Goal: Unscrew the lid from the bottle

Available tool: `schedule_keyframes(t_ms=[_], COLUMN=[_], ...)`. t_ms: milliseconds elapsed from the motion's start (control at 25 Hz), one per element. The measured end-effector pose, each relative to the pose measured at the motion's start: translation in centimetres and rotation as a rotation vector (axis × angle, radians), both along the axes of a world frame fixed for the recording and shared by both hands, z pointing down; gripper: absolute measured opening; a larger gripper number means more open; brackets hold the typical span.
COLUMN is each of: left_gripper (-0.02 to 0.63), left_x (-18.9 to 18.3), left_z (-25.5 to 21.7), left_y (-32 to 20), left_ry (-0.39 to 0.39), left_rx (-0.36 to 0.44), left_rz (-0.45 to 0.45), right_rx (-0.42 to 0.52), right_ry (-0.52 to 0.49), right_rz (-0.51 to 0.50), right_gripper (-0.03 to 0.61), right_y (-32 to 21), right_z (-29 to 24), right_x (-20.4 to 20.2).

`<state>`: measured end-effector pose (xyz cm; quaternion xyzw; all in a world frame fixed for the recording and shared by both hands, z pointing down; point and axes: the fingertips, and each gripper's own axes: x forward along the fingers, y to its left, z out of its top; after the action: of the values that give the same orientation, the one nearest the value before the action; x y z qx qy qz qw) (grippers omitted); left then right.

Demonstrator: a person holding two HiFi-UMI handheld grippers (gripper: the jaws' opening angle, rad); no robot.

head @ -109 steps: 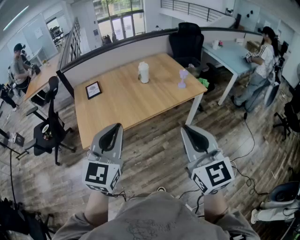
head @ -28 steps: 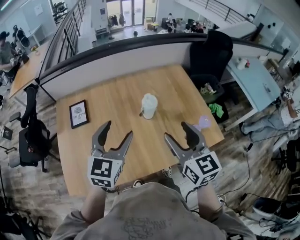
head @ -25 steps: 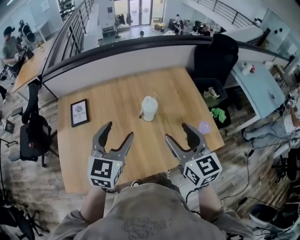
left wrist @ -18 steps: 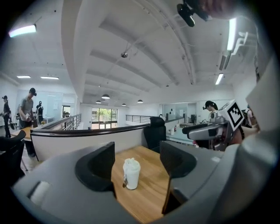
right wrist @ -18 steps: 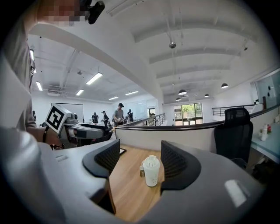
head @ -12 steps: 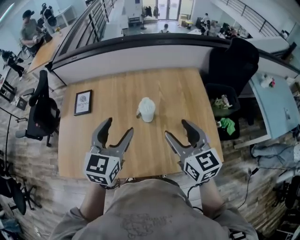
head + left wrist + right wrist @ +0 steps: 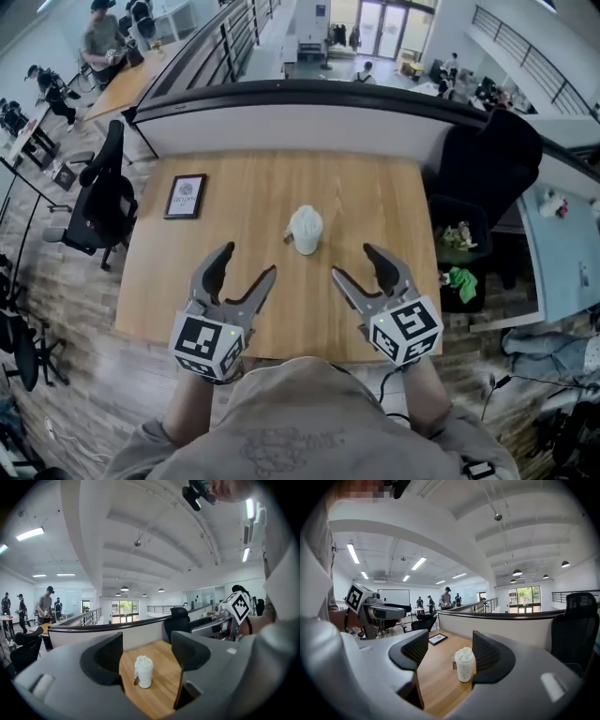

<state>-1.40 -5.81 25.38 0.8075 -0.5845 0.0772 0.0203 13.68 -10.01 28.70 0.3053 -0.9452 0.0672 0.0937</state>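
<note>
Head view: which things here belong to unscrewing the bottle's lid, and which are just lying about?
For the job: white bottle, lid, left hand-held gripper, right hand-held gripper, both open and short of the bottle.

Lying about: framed picture, black office chair.

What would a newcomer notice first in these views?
A lone white bottle stands midway across the wooden table. The left hand-held gripper and right hand-held gripper hover open over the near edge, both short of the bottle. A framed picture lies at the table's far left.
</note>
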Motion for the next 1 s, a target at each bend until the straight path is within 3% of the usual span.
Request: schedule_keyframes(t_ms=[120, 400, 720, 840, 1000], left_gripper=[0.322, 0.329, 0.407, 0.425, 0.424], left_x=[-0.5, -0.9, -1.0, -0.9, -1.0], left_z=[-0.2, 3.0, 6.8, 8.4, 10.9], left_y=[0.1, -1.3, -4.5, -6.3, -8.9], left_ry=[0.006, -0.086, -0.094, -0.094, -0.113], left_rx=[0.020, -0.043, -0.108, -0.125, -0.086], left_rz=[0.008, 0.043, 0.133, 0.169, 0.198], right_rx=[-0.003, -0.071, -0.090, -0.102, -0.131], right_ry=[-0.026, -0.019, -0.024, -0.010, 0.007], right_rz=[-0.012, -0.018, 0.083, 0.083, 0.079], right_gripper=[0.281, 0.281, 0.285, 0.330, 0.361], right_y=[-0.1, -0.6, -4.6, -6.2, -8.4], right_z=[-0.1, 1.8, 3.4, 4.3, 6.3], right_x=[-0.8, -2.2, -3.2, -4.3, -6.2])
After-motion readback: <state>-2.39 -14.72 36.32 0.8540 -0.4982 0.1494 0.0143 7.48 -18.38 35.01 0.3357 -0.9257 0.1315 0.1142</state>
